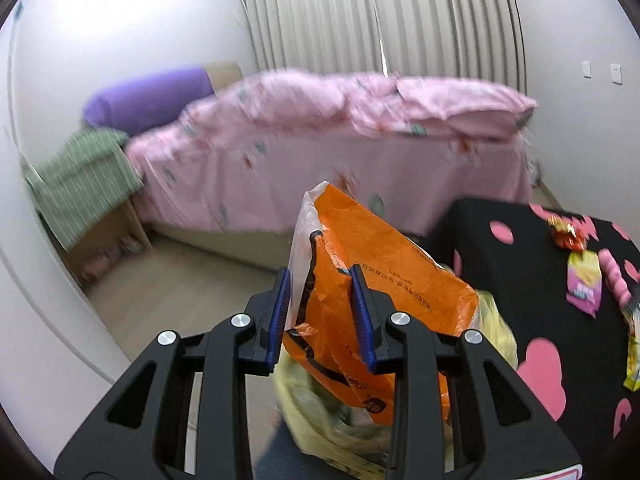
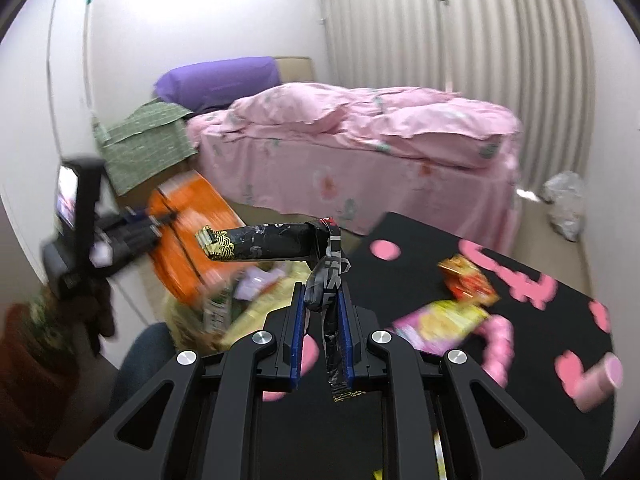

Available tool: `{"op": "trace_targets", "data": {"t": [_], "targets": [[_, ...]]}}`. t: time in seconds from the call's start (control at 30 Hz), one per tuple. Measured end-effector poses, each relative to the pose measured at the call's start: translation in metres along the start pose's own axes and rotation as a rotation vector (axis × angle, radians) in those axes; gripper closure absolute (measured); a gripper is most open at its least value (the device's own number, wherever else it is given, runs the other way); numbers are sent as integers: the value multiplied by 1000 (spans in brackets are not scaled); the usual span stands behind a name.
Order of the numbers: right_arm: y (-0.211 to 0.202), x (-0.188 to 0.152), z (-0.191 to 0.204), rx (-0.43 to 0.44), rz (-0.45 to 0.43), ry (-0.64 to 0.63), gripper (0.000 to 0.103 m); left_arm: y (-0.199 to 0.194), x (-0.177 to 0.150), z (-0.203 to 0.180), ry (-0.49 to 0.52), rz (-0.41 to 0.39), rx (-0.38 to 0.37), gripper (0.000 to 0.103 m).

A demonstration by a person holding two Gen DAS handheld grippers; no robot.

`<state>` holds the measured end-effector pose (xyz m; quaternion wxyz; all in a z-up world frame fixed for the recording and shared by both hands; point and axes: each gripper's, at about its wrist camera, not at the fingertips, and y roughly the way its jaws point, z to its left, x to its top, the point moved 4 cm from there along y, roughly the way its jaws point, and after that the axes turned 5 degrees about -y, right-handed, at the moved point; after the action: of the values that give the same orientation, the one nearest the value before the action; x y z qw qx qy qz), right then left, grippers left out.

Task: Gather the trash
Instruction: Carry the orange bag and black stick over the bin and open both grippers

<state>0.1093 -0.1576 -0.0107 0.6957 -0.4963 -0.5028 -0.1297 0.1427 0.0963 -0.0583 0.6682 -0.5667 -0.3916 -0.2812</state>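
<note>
My left gripper [image 1: 320, 276] is shut on the rim of an orange plastic trash bag [image 1: 380, 264], holding it up beside the table; wrappers show inside the bag's mouth below. The bag [image 2: 188, 232] and the left gripper also show at the left of the right wrist view. My right gripper [image 2: 320, 296] is shut on a long black wrapper [image 2: 272, 242] with gold print, which bends leftward over the bag's open mouth. More wrappers lie on the black table: a red one [image 2: 466, 280] and a pink-yellow one [image 2: 444, 322].
The table [image 2: 520, 420] has a black cloth with pink hearts and a pink roll [image 2: 600, 376] on it. A bed with pink bedding [image 2: 360, 148] stands behind, with a green cloth on a box at its left. A crumpled white bag [image 2: 564, 204] lies on the floor at right.
</note>
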Motion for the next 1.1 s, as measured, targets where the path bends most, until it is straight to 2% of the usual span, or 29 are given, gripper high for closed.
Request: {"op": "trace_targets", "data": {"t": [0.1, 0.2, 0.33, 0.47, 0.7, 0.9, 1.1], "targets": [[29, 13, 11, 66, 12, -39, 88, 29, -24, -3, -10, 89, -36, 75], [62, 21, 22, 116, 49, -70, 88, 43, -40, -3, -23, 143, -52, 75], [105, 27, 38, 192, 103, -96, 88, 45, -46, 5, -98, 173, -89, 75], [145, 25, 52, 261, 166, -125, 88, 38, -41, 16, -175, 161, -115, 75], [198, 9, 61, 285, 306, -155, 88, 35, -39, 14, -180, 166, -152, 75], [239, -6, 52, 254, 441, -191, 88, 62, -51, -4, -124, 232, -163, 77], [250, -12, 55, 278, 477, -235, 88, 70, -63, -9, -104, 278, -183, 80]]}}
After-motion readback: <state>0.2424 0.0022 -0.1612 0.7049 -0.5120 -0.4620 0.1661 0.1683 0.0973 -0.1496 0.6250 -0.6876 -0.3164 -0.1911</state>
